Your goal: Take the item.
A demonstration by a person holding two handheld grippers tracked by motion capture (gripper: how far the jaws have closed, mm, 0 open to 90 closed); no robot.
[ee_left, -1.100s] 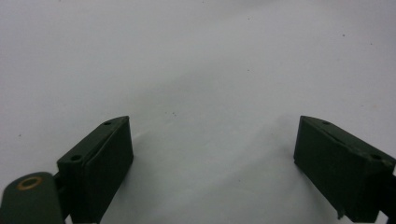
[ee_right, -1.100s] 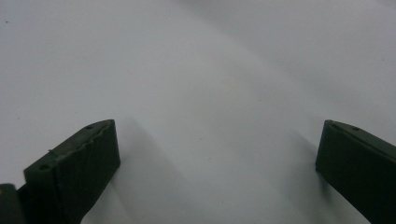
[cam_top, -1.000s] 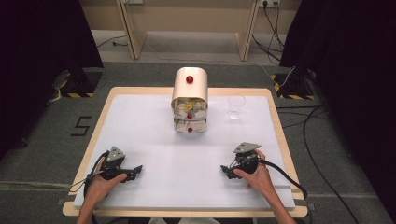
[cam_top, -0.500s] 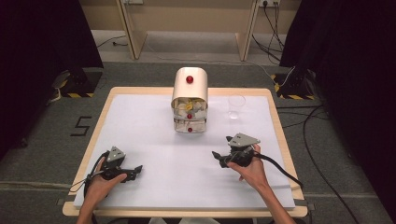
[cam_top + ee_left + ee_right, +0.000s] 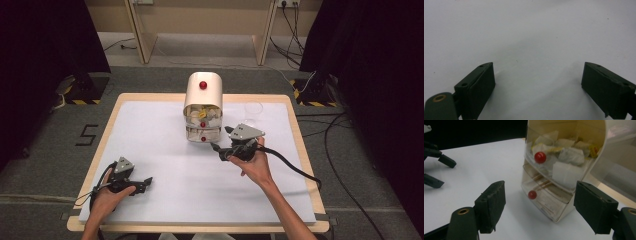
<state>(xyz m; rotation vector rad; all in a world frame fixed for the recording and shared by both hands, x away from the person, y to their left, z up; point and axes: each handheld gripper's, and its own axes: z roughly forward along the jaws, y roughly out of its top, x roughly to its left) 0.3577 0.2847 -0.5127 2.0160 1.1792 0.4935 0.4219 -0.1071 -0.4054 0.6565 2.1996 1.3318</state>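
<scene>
Drawer unit (image 5: 202, 107) is faced by right gripper (image 5: 218, 151), jaws spread, at its 5 o'clock; left gripper (image 5: 146, 182) is rested on table (image 5: 150, 130), jaws spread.

1. The left gripper (image 5: 537, 85) points out over a plain white counter (image 5: 531, 32), its two black jaws rising from the bottom edge of the frame and standing wide apart
2. The jaw on the frame's left shows its flat inner face and a small hole on its top edge; a brass-coloured ring (image 5: 439, 98) sits on the arm behind it, at the lower left corner
3. The jaw on the frame's right is cut off by the frame's edge, with two small holes along its top
4. Bare counter lies between the jaws, and a few tiny dark specks dot the white surface beyond them
5. Soft shadow falls on the counter beside each jaw
</scene>
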